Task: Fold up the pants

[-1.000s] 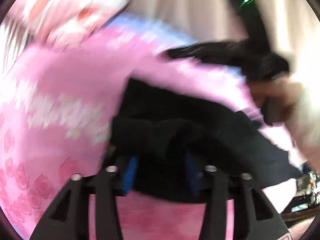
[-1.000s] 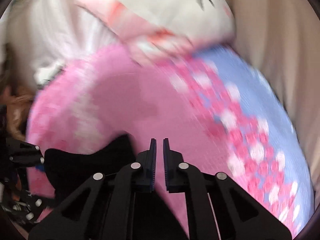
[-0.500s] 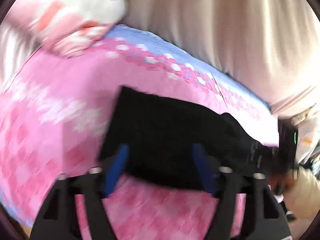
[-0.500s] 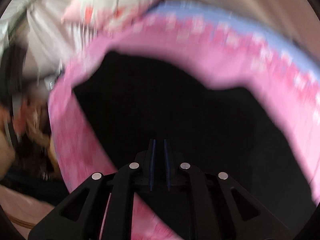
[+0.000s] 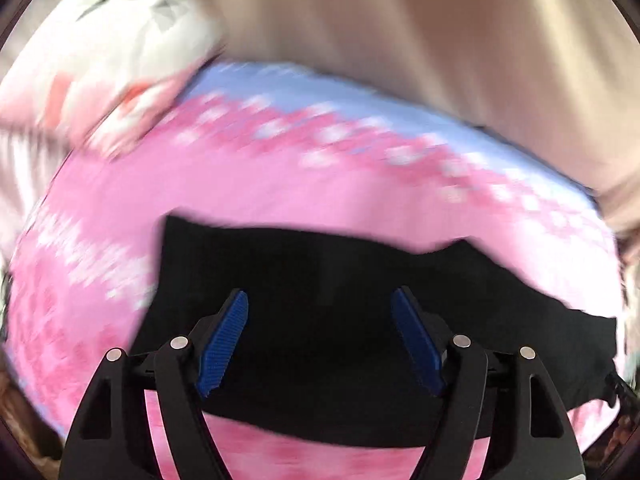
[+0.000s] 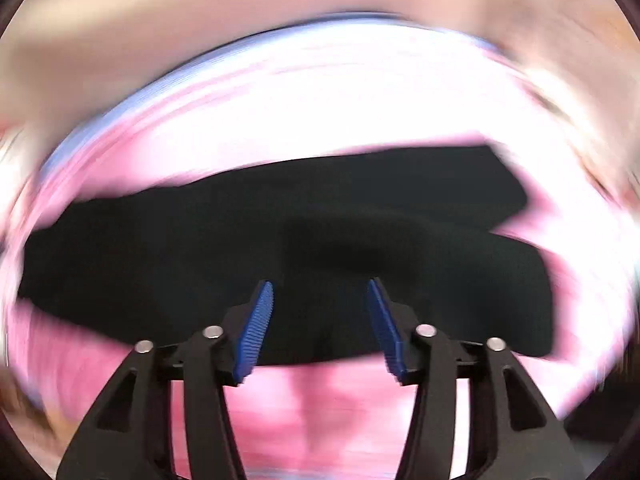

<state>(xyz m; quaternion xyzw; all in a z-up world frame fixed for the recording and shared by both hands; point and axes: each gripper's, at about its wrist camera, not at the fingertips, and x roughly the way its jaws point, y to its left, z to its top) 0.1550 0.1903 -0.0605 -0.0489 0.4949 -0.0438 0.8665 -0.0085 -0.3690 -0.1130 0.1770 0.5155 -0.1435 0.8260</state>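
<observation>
Black pants [image 5: 320,300] on pink bedspread [image 5: 240,192]

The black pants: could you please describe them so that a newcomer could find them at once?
Start from the pink floral bedspread with a pale blue border. The black pants lie flat on it, just beyond the open left gripper. They are the only dark, plain item; the pillow is white with a print.

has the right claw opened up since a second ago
Yes. The right claw was nearly shut a second ago; now its blue pads stand wide apart over the black pants, which lie on the pink bedspread.
</observation>
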